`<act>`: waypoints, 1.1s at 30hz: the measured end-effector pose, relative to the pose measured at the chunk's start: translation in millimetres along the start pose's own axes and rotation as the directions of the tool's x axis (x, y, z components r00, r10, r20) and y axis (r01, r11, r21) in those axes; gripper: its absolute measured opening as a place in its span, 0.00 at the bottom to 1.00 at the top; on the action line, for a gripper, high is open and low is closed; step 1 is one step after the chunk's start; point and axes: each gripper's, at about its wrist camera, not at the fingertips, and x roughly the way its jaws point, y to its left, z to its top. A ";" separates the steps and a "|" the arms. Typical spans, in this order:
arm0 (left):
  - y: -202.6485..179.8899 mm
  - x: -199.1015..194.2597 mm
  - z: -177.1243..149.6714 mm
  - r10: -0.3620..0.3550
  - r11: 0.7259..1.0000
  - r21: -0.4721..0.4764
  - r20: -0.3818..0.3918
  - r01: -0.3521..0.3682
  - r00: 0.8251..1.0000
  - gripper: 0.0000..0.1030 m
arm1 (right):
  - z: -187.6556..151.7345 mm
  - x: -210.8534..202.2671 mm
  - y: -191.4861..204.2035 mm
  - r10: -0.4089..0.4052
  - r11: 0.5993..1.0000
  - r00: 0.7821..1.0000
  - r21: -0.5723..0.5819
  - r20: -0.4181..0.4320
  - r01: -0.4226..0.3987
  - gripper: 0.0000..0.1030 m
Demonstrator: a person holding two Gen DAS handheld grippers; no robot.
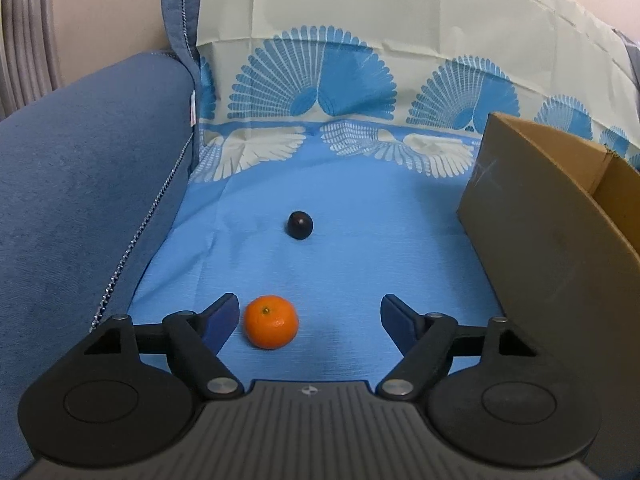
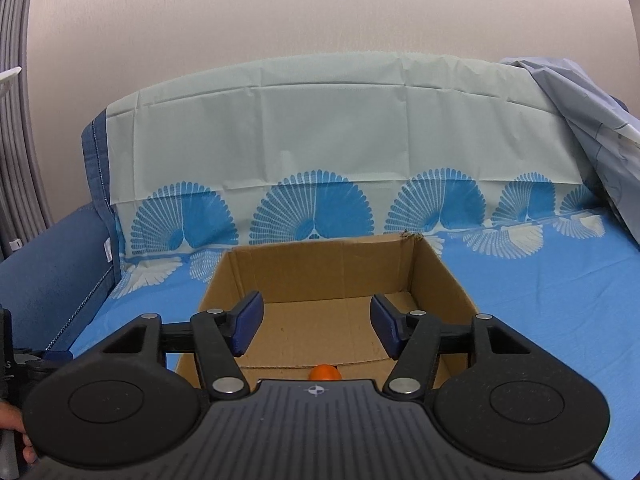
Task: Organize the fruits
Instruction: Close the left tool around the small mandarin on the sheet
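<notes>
In the left wrist view an orange mandarin (image 1: pixel 271 322) lies on the blue cloth (image 1: pixel 340 248), just inside my open left gripper (image 1: pixel 310 318), close to its left finger (image 1: pixel 220 320) and not held. A dark plum (image 1: pixel 299 225) lies farther ahead on the cloth. The open cardboard box (image 1: pixel 552 240) stands to the right. In the right wrist view my right gripper (image 2: pixel 316 326) is open and empty above the box (image 2: pixel 224 280). An orange fruit (image 2: pixel 325 372) lies on the box floor, partly hidden by the gripper body.
A blue sofa arm (image 1: pixel 80 200) rises on the left. The patterned cloth covers the sofa back (image 2: pixel 320 140). A crumpled pale sheet (image 2: pixel 592 128) hangs at the far right. A wall stands behind.
</notes>
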 end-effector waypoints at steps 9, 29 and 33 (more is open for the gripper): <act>5.3 18.4 -4.7 0.050 0.998 -0.027 -0.041 -0.051 0.998 0.42 | -1.8 8.8 14.0 -0.015 0.999 1.000 -0.047 -0.024 0.014 0.60; 80.6 -18.6 -0.2 -0.041 0.929 -0.369 -0.066 0.014 0.997 0.16 | -5.8 -7.4 36.9 -0.013 0.995 0.999 -0.099 0.034 0.016 0.65; 73.9 -14.4 1.3 -0.040 0.942 -0.337 -0.075 0.012 0.996 0.44 | -6.6 -10.6 39.1 -0.003 0.993 0.999 -0.120 0.035 0.007 0.67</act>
